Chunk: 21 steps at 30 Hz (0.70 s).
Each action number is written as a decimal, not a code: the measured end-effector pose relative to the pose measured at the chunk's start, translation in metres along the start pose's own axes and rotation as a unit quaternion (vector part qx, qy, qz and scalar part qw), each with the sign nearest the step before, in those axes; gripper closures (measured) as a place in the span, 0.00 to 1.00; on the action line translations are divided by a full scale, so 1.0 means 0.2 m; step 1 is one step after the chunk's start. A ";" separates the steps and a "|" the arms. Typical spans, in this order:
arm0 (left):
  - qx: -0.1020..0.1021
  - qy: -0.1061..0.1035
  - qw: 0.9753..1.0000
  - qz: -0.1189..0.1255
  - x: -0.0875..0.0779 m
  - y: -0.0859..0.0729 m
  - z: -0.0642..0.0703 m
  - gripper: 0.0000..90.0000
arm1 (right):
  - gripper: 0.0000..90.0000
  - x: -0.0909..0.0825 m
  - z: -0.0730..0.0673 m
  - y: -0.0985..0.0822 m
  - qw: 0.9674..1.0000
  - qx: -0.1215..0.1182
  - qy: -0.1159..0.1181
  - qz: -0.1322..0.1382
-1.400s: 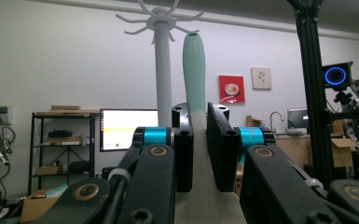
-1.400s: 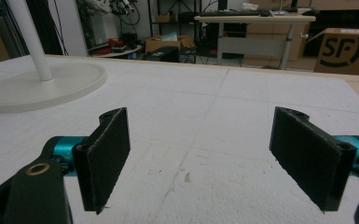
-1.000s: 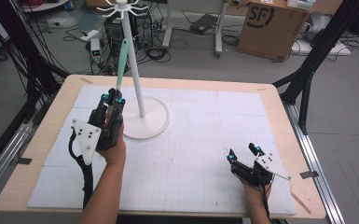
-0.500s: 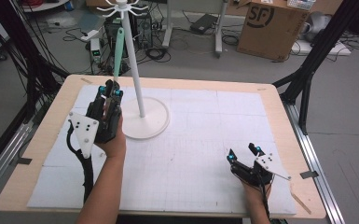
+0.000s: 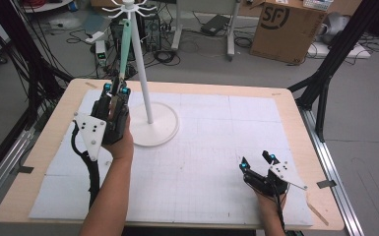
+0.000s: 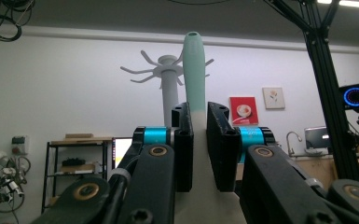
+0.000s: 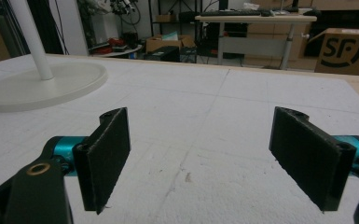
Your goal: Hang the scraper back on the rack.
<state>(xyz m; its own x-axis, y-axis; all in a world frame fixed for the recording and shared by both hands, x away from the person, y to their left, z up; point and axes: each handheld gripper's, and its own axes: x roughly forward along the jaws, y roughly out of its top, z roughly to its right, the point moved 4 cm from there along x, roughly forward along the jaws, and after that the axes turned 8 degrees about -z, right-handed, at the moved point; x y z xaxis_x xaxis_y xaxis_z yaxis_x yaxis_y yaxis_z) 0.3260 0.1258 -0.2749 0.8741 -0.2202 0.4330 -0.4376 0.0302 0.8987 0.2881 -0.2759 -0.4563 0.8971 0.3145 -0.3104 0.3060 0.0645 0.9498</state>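
Observation:
A mint-green utensil (image 5: 124, 46) with a long handle stands nearly upright, its top end close to the hooks (image 5: 127, 7) of a white rack (image 5: 142, 73). My left gripper (image 5: 117, 90) is shut on the utensil's lower part, just left of the rack's pole. In the left gripper view the handle (image 6: 194, 70) rises between the pads (image 6: 184, 140), with the rack's hooked crown (image 6: 168, 70) behind it. What hangs below the jaws is hidden. My right gripper (image 5: 257, 161) rests low at the table's front right, open with nothing between its fingers (image 7: 200, 163).
The rack's round white base (image 5: 155, 129) sits on the white gridded mat (image 5: 216, 147) at the table's back left; it shows also in the right gripper view (image 7: 42, 86). A cardboard box (image 5: 285, 29) and cables lie on the floor beyond the table. Black frame posts flank both sides.
My left gripper has risen a little with the green utensil, bringing its top nearer the rack's hooks. The right gripper has stayed in place.

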 end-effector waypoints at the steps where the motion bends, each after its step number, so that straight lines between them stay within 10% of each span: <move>1: 0.000 0.000 1.000 -0.001 0.00 0.00 0.00 0.90 | 0.22 0.00 0.00 0.00 1.000 0.001 0.000 -0.001; 21: 0.006 0.004 1.000 -0.010 0.05 0.01 -0.02 0.90 | 0.22 0.00 0.00 0.00 1.000 0.000 0.001 -0.002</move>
<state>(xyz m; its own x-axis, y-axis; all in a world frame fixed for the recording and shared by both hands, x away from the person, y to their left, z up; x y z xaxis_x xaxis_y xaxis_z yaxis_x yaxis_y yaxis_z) 0.3354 0.1267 -0.2680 0.8841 -0.2138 0.4156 -0.4225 0.0146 0.9063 0.2878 -0.2754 -0.4565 0.8953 0.3167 -0.3132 0.3090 0.0648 0.9488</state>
